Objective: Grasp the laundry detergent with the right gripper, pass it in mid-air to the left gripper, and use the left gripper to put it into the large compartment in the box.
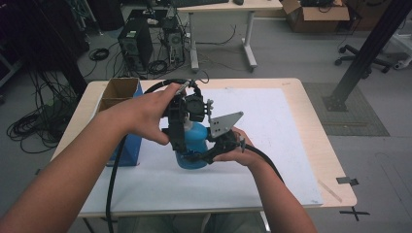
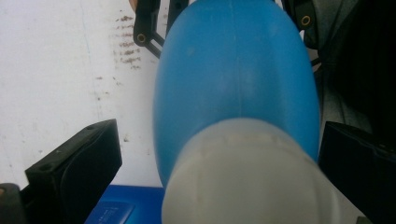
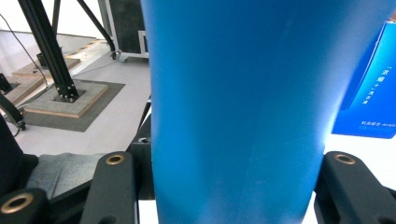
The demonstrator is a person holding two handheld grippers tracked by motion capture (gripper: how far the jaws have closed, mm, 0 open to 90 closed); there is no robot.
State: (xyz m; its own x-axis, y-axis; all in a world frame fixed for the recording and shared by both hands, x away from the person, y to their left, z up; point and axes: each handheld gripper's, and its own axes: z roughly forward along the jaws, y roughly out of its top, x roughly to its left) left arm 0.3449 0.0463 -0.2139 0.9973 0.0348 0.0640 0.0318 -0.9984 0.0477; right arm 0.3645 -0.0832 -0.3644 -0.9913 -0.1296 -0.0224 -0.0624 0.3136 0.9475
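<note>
Grey floor spreads beyond the tabletop (image 1: pixel 311 126), with a computer tower (image 1: pixel 136 46) amid loose cables, a second desk (image 1: pixel 228 7), a cardboard carton (image 1: pixel 316 14), an office chair base (image 1: pixel 362 58) and a black frame post (image 1: pixel 369 48) on its foot plate. Closer in, a white sheet (image 1: pixel 272 145) covers most of the pale wooden top, and in my left claw's view it shows brown smudges. An open blue box (image 1: pixel 127 121) with cardboard flaps stands at the sheet's left edge, just beside my left forearm and close to the bottle.

Near the middle of the sheet stands a blue bottle (image 1: pixel 194 145) with a white cap (image 2: pixel 247 177). My left claw (image 1: pixel 177 138) comes down over it from above; its two jaws stand wide on either side of the cap and shoulder, with a gap showing at the left jaw, and I cannot tell whether the right one touches. My right claw (image 1: pixel 201 155) reaches in low from the right, its grey plate up, and its jaws press against both sides of the bottle's body, gripping it.
</note>
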